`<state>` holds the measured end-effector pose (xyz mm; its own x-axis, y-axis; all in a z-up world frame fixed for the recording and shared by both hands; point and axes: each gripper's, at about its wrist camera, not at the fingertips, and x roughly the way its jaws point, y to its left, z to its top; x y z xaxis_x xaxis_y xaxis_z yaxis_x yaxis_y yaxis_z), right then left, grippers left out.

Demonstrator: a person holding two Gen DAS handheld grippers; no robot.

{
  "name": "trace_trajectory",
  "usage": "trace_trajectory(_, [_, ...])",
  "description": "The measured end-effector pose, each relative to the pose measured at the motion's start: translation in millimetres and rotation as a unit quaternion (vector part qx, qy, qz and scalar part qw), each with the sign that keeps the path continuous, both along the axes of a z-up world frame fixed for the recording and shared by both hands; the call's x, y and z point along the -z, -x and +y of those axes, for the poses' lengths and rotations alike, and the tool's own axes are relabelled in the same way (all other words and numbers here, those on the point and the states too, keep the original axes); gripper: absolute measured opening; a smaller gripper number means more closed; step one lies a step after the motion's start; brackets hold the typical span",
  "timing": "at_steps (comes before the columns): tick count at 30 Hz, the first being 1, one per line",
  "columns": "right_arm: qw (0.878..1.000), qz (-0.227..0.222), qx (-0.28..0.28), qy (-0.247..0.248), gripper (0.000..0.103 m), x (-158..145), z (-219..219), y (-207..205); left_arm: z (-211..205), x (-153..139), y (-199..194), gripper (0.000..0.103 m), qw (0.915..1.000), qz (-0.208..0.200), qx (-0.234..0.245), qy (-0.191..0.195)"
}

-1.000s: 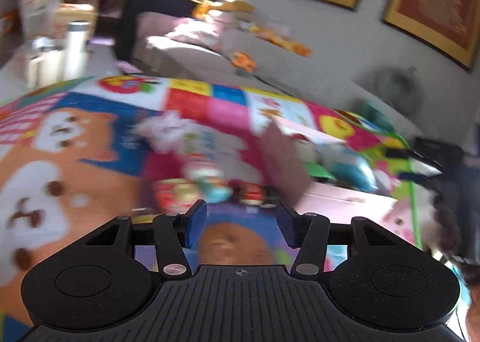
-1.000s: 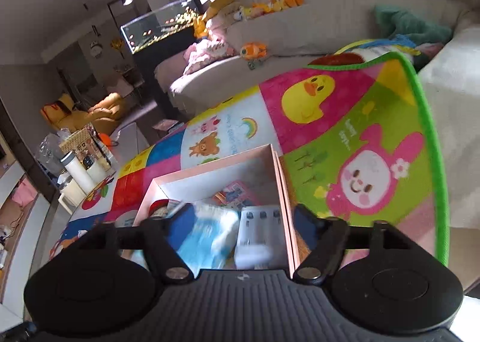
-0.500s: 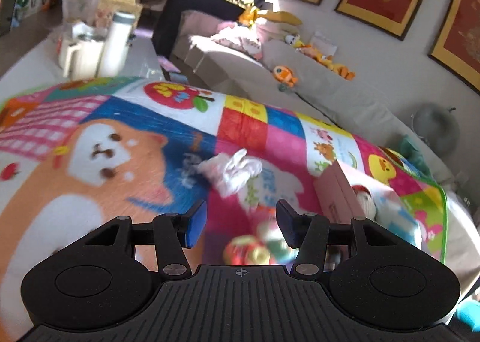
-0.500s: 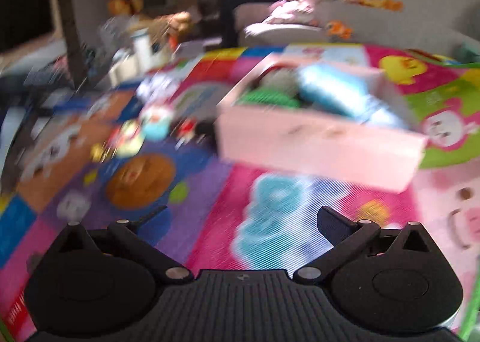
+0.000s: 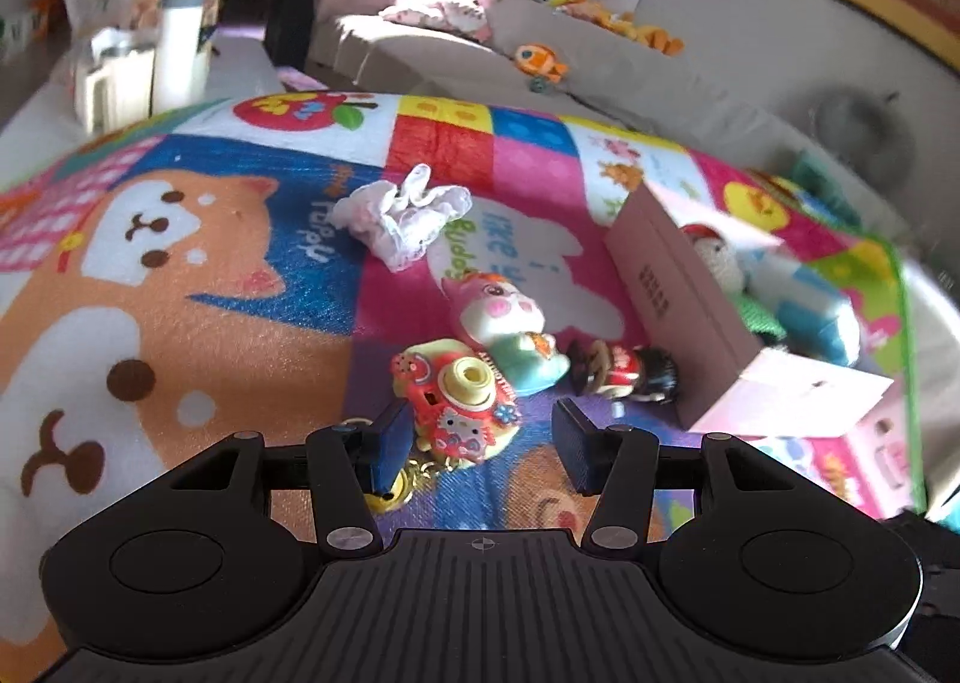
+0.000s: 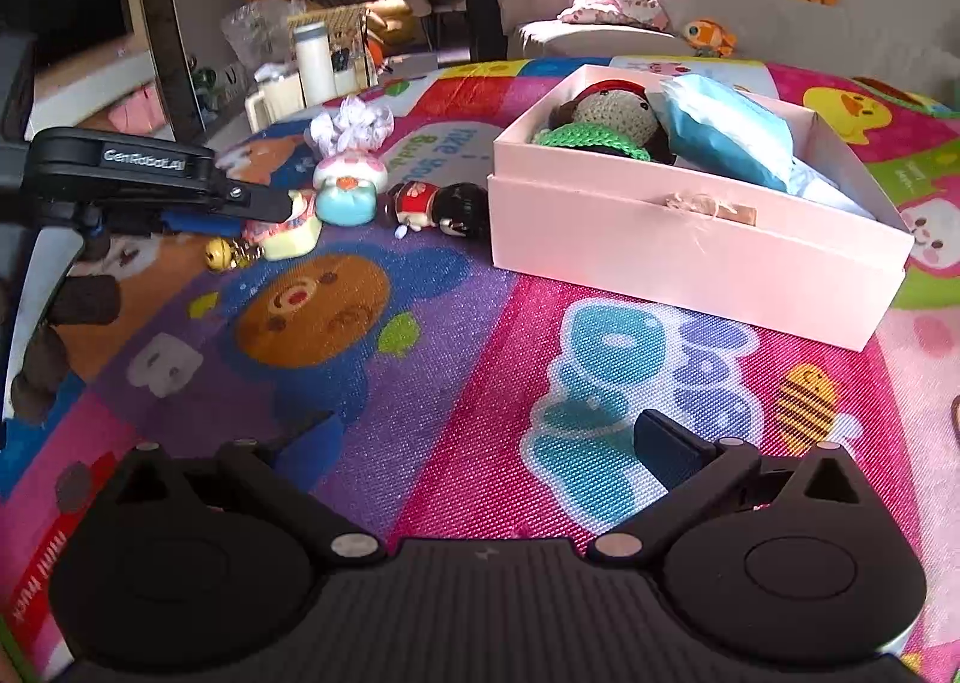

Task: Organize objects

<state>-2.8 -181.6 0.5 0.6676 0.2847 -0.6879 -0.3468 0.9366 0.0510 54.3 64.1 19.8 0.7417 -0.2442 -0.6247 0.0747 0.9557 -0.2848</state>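
Play mat [image 6: 420, 383] carries the loose toys. Pink box [image 6: 690, 245] holds a crochet doll [image 6: 606, 113] and blue packet [image 6: 720, 137].

Left gripper [image 5: 480, 437], jaws apart, hangs over the toy camera [image 5: 459, 404]; best centred before closing.

Right gripper [image 6: 486, 443] spread wide, empty.
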Motion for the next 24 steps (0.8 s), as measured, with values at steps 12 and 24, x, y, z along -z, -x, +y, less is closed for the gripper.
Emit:
trace_trajectory(12, [1.000, -0.002, -0.006, 0.026, 0.103, 0.6, 5.2, 2.2, -12.7, 10.1, -8.6, 0.051, 0.9977, -0.016, -0.003, -0.065])
trace_trajectory(24, [1.000, 0.016, -0.013, -0.012, 0.103, -49.0, 30.1, -35.3, 49.0, 16.7, 53.0, 0.050, 0.9992, -0.041, -0.004, 0.001])
